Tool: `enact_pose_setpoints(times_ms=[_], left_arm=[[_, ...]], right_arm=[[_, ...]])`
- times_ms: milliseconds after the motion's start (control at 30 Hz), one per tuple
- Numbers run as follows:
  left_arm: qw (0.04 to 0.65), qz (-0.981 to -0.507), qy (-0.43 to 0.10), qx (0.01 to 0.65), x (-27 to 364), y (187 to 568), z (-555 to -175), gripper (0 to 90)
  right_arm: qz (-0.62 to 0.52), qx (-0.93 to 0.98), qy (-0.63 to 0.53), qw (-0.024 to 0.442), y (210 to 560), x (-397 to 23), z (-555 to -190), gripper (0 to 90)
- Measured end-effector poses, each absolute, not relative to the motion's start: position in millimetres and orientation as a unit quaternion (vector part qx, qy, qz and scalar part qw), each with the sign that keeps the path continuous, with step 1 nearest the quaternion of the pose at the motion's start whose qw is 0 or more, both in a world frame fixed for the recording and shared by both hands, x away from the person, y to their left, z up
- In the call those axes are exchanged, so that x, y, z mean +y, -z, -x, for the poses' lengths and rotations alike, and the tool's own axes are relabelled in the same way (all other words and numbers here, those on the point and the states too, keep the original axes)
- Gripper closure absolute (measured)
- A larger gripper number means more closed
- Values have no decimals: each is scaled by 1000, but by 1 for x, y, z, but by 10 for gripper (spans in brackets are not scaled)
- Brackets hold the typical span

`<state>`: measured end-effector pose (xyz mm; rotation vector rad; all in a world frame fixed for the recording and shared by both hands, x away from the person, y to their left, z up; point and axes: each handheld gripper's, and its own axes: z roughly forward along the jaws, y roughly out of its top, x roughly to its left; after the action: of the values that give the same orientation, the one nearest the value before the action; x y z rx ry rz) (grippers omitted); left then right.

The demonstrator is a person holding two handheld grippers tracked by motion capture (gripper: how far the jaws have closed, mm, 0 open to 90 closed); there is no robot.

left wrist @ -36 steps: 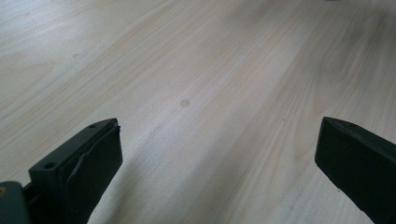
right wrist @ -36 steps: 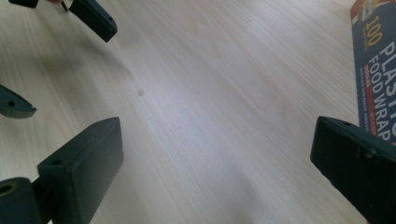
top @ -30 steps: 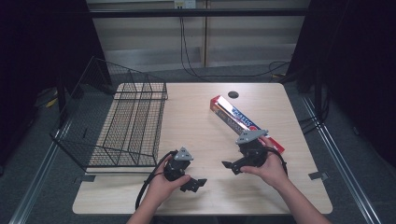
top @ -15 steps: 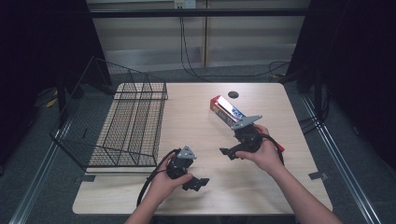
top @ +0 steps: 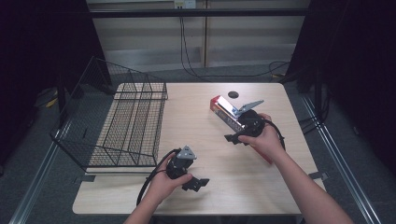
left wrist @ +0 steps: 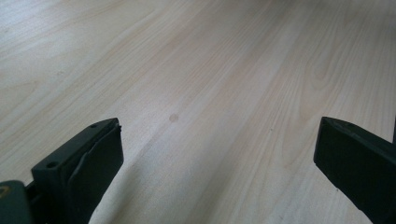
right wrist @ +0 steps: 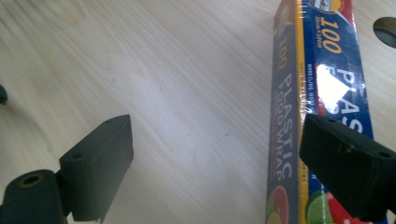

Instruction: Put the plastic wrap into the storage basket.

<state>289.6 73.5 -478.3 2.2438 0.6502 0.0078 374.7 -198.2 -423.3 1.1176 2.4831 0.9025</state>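
A long box of plastic food wrap, blue, yellow and red, lies slanted on the right half of the wooden table. My right gripper hovers over the box's middle, held in a hand. In the right gripper view the box runs up the right side; its grey side face lies between the jaws and the right jaw stands over its top. The right gripper is open; its jaws have just been closing a little, with no pad on the box. My left gripper rests near the front edge, open over bare wood.
A black wire basket stands on the table's left side, its far wall tilted outward. A small dark round spot sits near the far edge behind the box, and shows again as a dark round spot in the right gripper view. Cables run on the floor behind.
My right hand has carried its gripper away from the front edge, further along the box toward its far end and slightly higher. The left hand has kept still.
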Motion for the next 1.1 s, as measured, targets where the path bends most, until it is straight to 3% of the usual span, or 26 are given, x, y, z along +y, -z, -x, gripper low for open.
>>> enact_pose_setpoints(times_ms=[1100], left_arm=[[383,-891,6,244,70,482,-289,17]], right_arm=[[-444,853,-248,114,433,-230,-411,104]])
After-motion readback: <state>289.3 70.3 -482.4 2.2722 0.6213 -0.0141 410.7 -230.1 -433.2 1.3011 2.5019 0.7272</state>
